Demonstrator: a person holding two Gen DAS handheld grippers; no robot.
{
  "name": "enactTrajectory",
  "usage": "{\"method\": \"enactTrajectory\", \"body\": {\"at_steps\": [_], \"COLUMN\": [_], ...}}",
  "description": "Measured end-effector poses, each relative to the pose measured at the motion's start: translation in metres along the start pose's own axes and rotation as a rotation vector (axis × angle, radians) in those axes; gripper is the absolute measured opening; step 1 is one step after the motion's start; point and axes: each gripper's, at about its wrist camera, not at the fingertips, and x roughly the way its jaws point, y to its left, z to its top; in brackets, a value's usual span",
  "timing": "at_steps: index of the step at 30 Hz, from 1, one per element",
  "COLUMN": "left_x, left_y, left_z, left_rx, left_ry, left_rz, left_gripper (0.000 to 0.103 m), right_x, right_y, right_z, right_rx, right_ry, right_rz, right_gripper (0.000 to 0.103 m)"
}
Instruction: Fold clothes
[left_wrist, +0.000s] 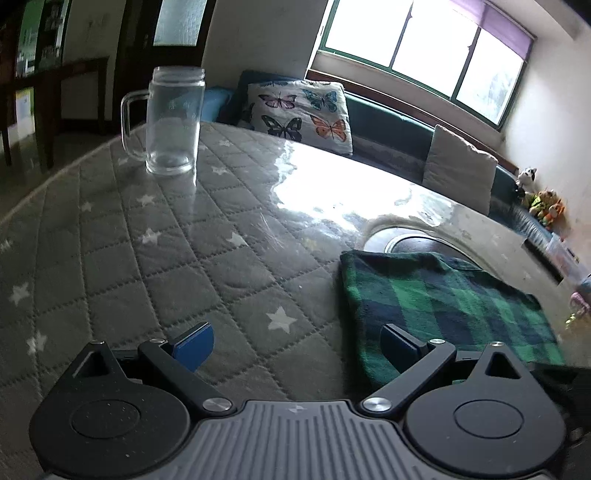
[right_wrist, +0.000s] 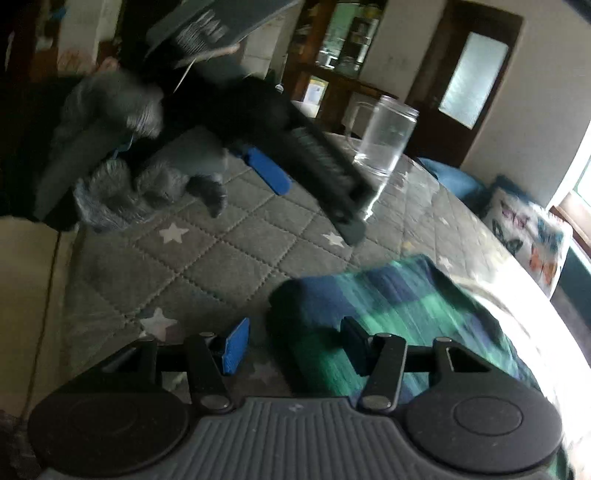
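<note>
Green-and-navy plaid flannel garment (left_wrist: 443, 306) lies folded flat on the grey star-quilted table (left_wrist: 147, 258), near its cut-out edge, away from the clear glass mug (left_wrist: 173, 122).
Whether another fold is due cannot be told; any pinch should take every layer at an edge: left gripper (left_wrist: 297, 345) and right gripper (right_wrist: 291, 343) hover wide, holding nothing.

Left tongs (left_wrist: 297, 345): jaws spread wide, holding nothing. Right tongs (right_wrist: 293, 345): jaws likewise apart, empty. Gloved hand (right_wrist: 147, 177) grips the left unit.

Left gripper (left_wrist: 297, 347): black linkage arms, blue pads, silver screws; ribbed grey body.
</note>
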Motion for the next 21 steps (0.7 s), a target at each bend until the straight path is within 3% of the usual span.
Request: {"method": "enactTrajectory", "body": {"at_steps": [2, 6, 9, 17, 21], "left_x": [0.002, 0.006, 0.009, 0.024, 0.033], "left_y": [0.000, 0.000, 0.000, -0.009, -0.014], "left_z": [0.000, -0.001, -0.002, 0.001, -0.004], "left_rx": [-0.020, -0.059, -0.088, -0.222, -0.261], "left_ry": [0.012, 0.035, 0.053, 0.123, 0.160], "left_rz": [-0.023, -0.069, -0.104, -0.257, -0.293], "left_gripper": [0.097, 0.097, 0.094, 0.084, 0.065], "right_x": [0.006, 0.008, 0.000, -0.044, -0.061], "right_y": [0.006, 0.004, -0.008, -0.035, -0.034], "right_z": [0.003, 0.005, 0.006, 0.005, -0.002], "right_rx": [-0.025, -0.006, 0.074, 0.250, 0.268], "right_ry": [0.001, -0.001, -0.030, -0.131, -0.155], "right_rz": [-0.026, -0.067, -0.055, -0.028, -0.001], "right_gripper": [0.045, 0.020, 0.008, 0.003, 0.003]}}
